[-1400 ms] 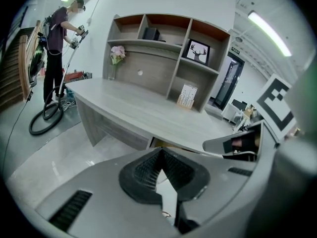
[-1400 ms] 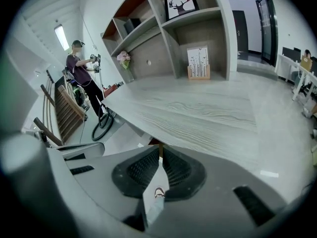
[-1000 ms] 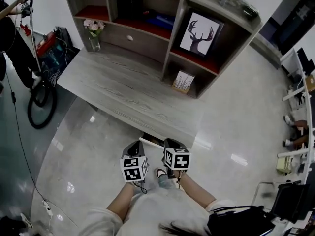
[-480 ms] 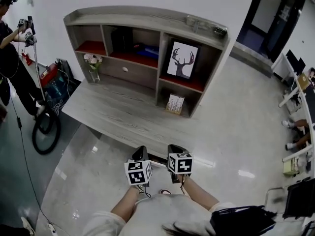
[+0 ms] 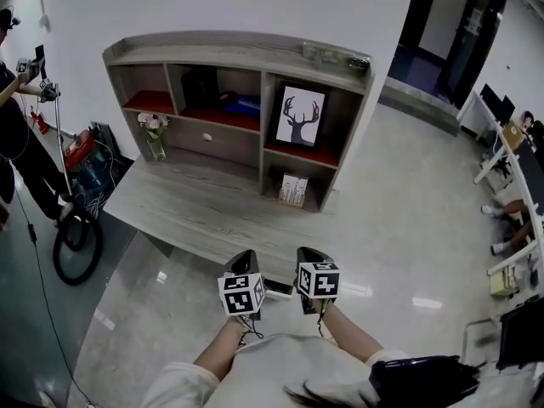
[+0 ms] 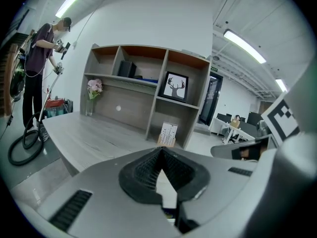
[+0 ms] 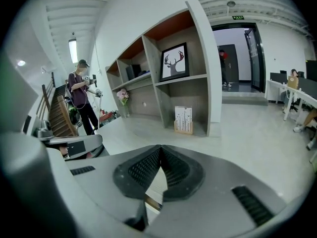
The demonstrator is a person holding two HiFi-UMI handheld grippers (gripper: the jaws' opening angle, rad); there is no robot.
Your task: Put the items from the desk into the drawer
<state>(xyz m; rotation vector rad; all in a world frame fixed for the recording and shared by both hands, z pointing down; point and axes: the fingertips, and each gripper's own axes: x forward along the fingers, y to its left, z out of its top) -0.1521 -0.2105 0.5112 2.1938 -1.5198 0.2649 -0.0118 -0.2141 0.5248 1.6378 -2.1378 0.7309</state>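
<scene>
Since a second ago the head view has lifted and squared up to the furniture, so the whole shelf unit now shows, while both grippers hang low at the near edge much as they did. Largest is the grey wood-grain desk, its top nearly bare. On its rear stands the shelf unit, and under the middle shelf sits the drawer, its front flush and knob showing, so it looks shut. The left gripper and right gripper sit side by side, well apart from anything to be moved. In each gripper view the ribbed pads meet at their tips with nothing between them, so both are closed and empty. The task's things are small and far back: a vase of flowers on the desk by the unit's left end, and a small printed box on the desk inside the lower right compartment. The vase looks like clear glass, so probably slippery, breakable and top-heavy with the blooms; a hold low on its body, kept upright, seems safest. The box looks light and stiff, best pinched across its narrow sides without crushing it
</scene>
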